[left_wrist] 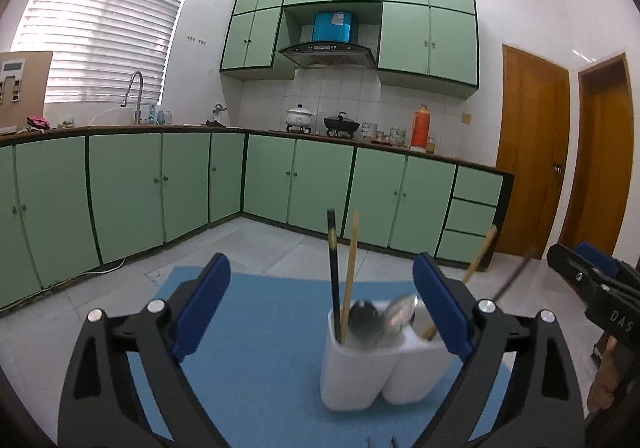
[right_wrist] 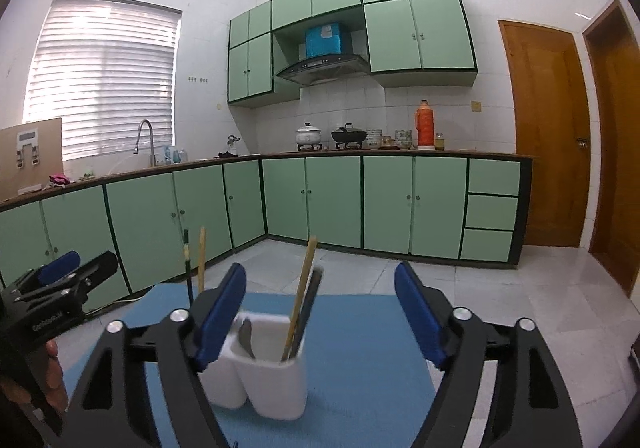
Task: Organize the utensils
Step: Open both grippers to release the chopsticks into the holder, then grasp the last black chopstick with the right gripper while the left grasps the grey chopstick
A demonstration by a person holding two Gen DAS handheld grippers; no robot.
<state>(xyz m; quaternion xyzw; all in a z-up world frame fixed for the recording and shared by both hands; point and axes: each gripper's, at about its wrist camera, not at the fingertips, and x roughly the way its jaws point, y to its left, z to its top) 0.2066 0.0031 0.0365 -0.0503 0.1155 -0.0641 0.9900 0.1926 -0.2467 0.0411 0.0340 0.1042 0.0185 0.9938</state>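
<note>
Readable writing is limited. The right gripper [left_wrist: 592, 280], seen at the edge of the left wrist view, carries the white letters "DAS" on its black body. The left gripper [right_wrist: 72, 276], seen from the right wrist view, bears white lettering too blurred to read.

The white holder [left_wrist: 372, 372] stands upright on the blue mat [left_wrist: 248, 360] and serves as the landmark. It has two compartments. From the left wrist view, the left compartment holds a black chopstick [left_wrist: 333, 272], a bamboo chopstick [left_wrist: 351, 268] and two metal spoons [left_wrist: 366, 322]. A second bamboo chopstick [left_wrist: 478, 258] leans out of the right compartment; a dark stick beside it is blurred.

Both grippers stand with jaws apart and empty. The left gripper's blue pads [left_wrist: 204, 300] flank the holder without touching it. In the right wrist view the holder [right_wrist: 264, 380] sits between the pads [right_wrist: 222, 312], close to the left-hand pad; whether they touch cannot be told.

Behind the holder: green cabinets [right_wrist: 336, 199], an orange flask [right_wrist: 425, 125], two pots [right_wrist: 308, 135] and a wooden door [right_wrist: 548, 135].
</note>
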